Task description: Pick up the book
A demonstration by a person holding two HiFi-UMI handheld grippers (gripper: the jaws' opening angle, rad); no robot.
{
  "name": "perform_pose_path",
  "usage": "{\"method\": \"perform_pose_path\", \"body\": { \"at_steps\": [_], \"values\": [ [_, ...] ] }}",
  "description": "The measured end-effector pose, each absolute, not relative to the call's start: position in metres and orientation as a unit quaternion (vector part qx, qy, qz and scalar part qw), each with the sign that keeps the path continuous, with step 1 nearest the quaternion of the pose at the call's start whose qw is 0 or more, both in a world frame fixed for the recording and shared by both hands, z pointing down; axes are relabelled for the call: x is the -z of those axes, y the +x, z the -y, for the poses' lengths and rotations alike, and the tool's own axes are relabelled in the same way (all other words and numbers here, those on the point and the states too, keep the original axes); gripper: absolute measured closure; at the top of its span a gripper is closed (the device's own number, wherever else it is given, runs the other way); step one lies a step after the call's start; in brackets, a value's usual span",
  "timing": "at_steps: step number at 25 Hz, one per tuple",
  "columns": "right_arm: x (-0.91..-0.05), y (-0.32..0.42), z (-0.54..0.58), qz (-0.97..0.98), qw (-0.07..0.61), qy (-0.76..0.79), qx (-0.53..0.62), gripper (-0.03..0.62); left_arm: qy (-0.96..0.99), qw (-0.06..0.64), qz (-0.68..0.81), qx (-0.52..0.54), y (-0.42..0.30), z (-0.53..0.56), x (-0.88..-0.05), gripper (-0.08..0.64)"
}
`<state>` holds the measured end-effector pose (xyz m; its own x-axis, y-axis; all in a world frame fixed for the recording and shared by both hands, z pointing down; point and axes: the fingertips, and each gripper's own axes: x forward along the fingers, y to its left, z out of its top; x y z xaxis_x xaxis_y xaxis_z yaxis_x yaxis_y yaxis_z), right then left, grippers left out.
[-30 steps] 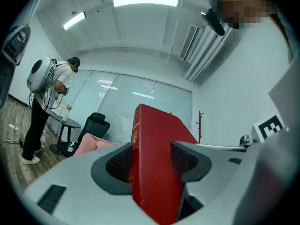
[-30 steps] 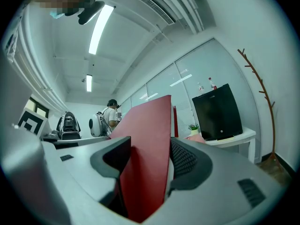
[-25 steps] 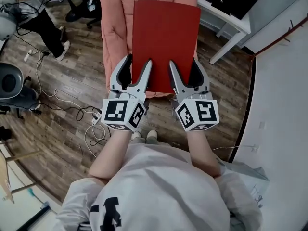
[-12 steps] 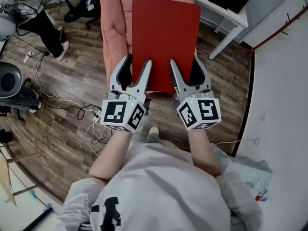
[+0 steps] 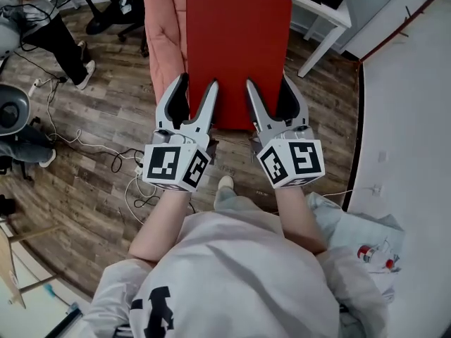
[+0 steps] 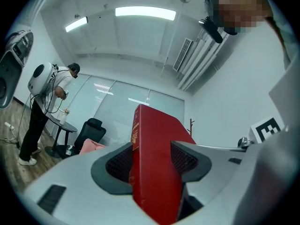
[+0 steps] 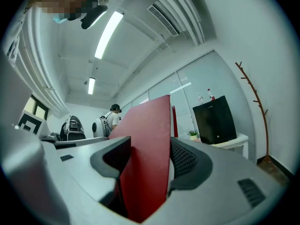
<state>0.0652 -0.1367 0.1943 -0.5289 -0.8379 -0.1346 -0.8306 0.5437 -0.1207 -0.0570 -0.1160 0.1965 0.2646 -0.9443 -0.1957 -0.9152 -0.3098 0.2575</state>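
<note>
A pink cushioned seat [image 5: 161, 34] stands on a wood-plank floor [image 5: 84, 153] strewn with white cables [image 5: 137, 187], a white table [image 5: 317, 18] beside it; a person [image 6: 44, 109] stands near a black office chair [image 6: 91, 131].

The book [image 5: 238, 55] has a plain red cover, matt and smooth, with no sheen. Its spine [image 6: 136, 135] carries small gilt print (too fine to read). The left gripper [image 5: 197, 84] and the right gripper [image 5: 269, 84] are pale grey plastic, smooth and faintly satin. Their black pads [image 6: 118, 163] look rubbery, with a fine ribbed grain. The cushion [image 5: 162, 41] is pink quilted cloth, soft and dull. The floor [image 5: 99, 118] is grey-brown wood plank, grain showing, low in gloss. The table [image 5: 330, 14] is white and smooth.
</note>
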Motion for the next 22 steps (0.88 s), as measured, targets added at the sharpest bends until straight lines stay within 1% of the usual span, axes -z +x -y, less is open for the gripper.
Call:
{"method": "perform_pose_path", "body": {
  "at_steps": [9, 22],
  "values": [
    [-0.2, 0.031, 0.028, -0.866, 0.094, -0.489, 0.036, 0.325, 0.803, 0.052, 0.575, 0.146, -0.092, 0.01, -0.2, 0.319],
    [-0.193, 0.008, -0.114, -0.855, 0.091, -0.509, 0.034, 0.325, 0.815, 0.048, 0.56, 0.14, -0.115, -0.126, -0.194, 0.319]
  ]
}}
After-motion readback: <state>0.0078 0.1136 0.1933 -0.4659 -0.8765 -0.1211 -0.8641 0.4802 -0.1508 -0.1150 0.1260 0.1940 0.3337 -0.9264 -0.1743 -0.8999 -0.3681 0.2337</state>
